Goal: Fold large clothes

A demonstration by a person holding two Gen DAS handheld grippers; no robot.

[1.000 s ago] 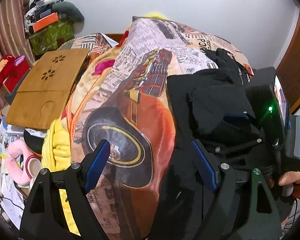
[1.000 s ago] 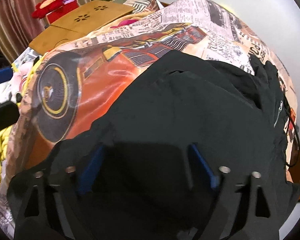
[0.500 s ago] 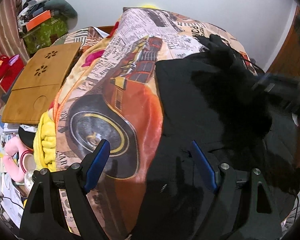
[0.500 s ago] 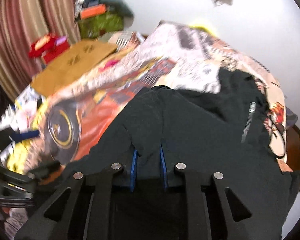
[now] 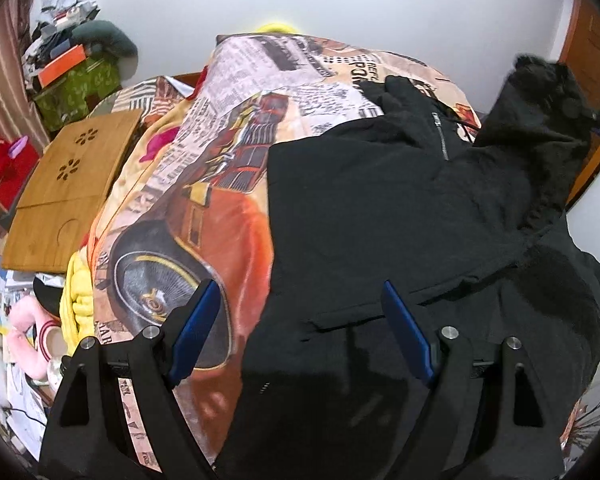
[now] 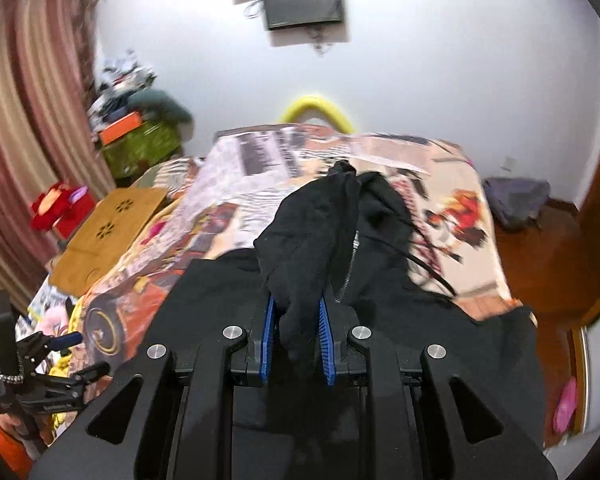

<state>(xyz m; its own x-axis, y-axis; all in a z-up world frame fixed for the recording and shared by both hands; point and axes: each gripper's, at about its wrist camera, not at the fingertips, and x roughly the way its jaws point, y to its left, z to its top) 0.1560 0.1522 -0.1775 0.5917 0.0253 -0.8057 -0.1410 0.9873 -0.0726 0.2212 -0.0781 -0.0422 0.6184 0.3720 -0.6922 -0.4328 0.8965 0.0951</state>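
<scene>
A large black zip jacket (image 5: pixel 360 208) lies spread on a bed covered by a car-print blanket (image 5: pixel 204 208). My left gripper (image 5: pixel 296 292) is open above the jacket's lower left edge, with nothing pressed between its blue pads (image 5: pixel 192 324). My right gripper (image 6: pixel 297 304) is shut on a bunched fold of the black jacket (image 6: pixel 312 232) and holds it lifted off the bed. In the left wrist view that raised fold (image 5: pixel 540 140) hangs at the upper right. The left gripper (image 6: pixel 84 354) shows at the lower left of the right wrist view.
A wooden lap tray (image 5: pixel 68 184) lies left of the blanket, with a yellow cloth (image 5: pixel 74 292) and clutter below it. A green box (image 5: pixel 76 88) and red toy (image 5: pixel 0 168) stand by the curtain. A wooden door (image 5: pixel 592 48) is at the right.
The right gripper went from open over the jacket to shut on a fold, then rose and pulled that part up. The left gripper drifted sideways over the jacket's edge, still open.
</scene>
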